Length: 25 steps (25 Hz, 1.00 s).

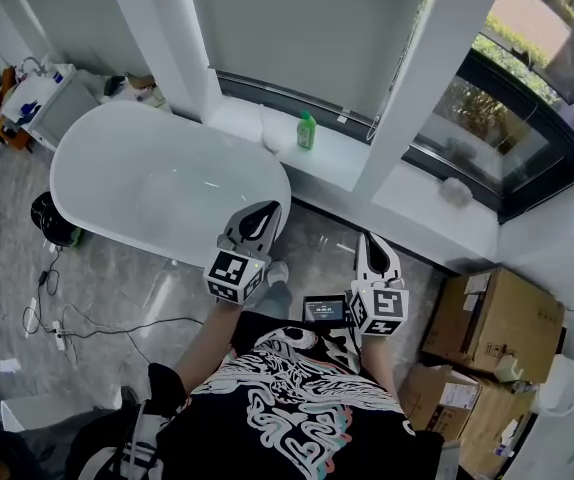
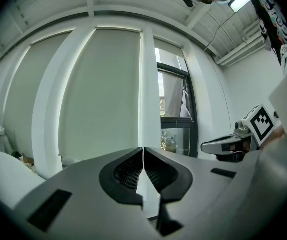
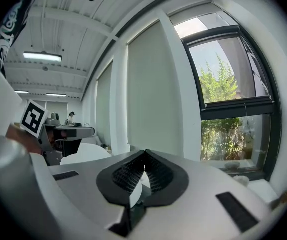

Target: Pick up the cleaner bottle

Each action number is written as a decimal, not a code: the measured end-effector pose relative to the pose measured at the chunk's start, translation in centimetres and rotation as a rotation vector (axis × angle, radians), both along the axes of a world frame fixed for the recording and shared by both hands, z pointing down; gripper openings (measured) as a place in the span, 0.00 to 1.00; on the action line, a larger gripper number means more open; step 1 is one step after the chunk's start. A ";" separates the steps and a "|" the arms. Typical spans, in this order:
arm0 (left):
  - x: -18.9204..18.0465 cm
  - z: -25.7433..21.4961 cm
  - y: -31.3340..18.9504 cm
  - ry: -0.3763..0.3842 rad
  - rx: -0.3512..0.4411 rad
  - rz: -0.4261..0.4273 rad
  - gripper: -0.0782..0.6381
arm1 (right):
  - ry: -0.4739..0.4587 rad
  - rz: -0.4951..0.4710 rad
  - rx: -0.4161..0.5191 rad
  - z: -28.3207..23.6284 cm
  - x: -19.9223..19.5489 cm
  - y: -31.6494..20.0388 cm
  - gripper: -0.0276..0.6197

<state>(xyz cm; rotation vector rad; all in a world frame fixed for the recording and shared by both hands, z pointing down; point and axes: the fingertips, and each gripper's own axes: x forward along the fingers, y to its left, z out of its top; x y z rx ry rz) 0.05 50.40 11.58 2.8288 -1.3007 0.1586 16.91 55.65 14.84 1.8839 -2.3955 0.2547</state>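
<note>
Cleaner bottle [image 1: 307, 130] upright on window ledge [image 1: 339, 160], long axis vertical: well apart at 1 o'clock of left hand-held gripper [image 1: 265, 211], 11 o'clock of right hand-held gripper [image 1: 368, 240]. Both pressed together, empty. Probably nearer the left; jaws to spread first.

White window ledge [image 1: 339, 161] bears a green cleaner bottle [image 1: 307, 130]

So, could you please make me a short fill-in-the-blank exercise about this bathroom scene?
The cleaner bottle is ___ in colour.
It stands on the ledge next to the white ___.
The left gripper and the right gripper are both ___ and empty.
The cardboard boxes stand on the person's ___ side.
Missing words: green; bathtub; shut; right.
</note>
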 end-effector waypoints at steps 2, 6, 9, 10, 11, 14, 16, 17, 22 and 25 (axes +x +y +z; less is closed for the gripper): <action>0.2 0.3 -2.1 -0.002 0.002 -0.001 0.14 | 0.001 -0.005 -0.005 0.3 -0.1 -2.0 0.09; 0.5 0.5 -7.4 -0.004 0.003 0.011 0.14 | 0.002 0.003 -0.014 0.7 0.1 -7.1 0.09; 0.1 0.2 -11.5 -0.009 0.008 0.011 0.14 | 0.000 0.013 -0.015 0.5 -0.1 -11.3 0.09; -0.1 0.1 -12.9 -0.009 0.006 0.009 0.14 | 0.000 0.015 -0.015 0.5 -0.3 -12.7 0.09; -0.5 0.2 -14.3 -0.009 0.003 0.006 0.14 | 0.000 0.015 -0.017 0.4 -0.6 -14.0 0.09; -1.4 0.0 -18.2 0.000 -0.004 -0.007 0.14 | 0.001 0.015 -0.022 0.3 -1.3 -17.7 0.09; -1.7 -0.1 -20.4 0.003 -0.005 -0.009 0.14 | 0.004 0.017 -0.025 0.2 -1.5 -19.9 0.09; -1.8 -0.1 -21.5 0.003 -0.005 -0.008 0.14 | 0.005 0.019 -0.028 0.2 -1.7 -20.9 0.09; -2.7 0.2 -26.1 0.004 -0.011 -0.005 0.14 | 0.016 0.024 -0.041 0.3 -2.4 -25.5 0.09; -4.2 -0.2 -28.4 0.022 -0.015 -0.020 0.14 | 0.025 0.020 -0.049 0.3 -3.4 -27.8 0.09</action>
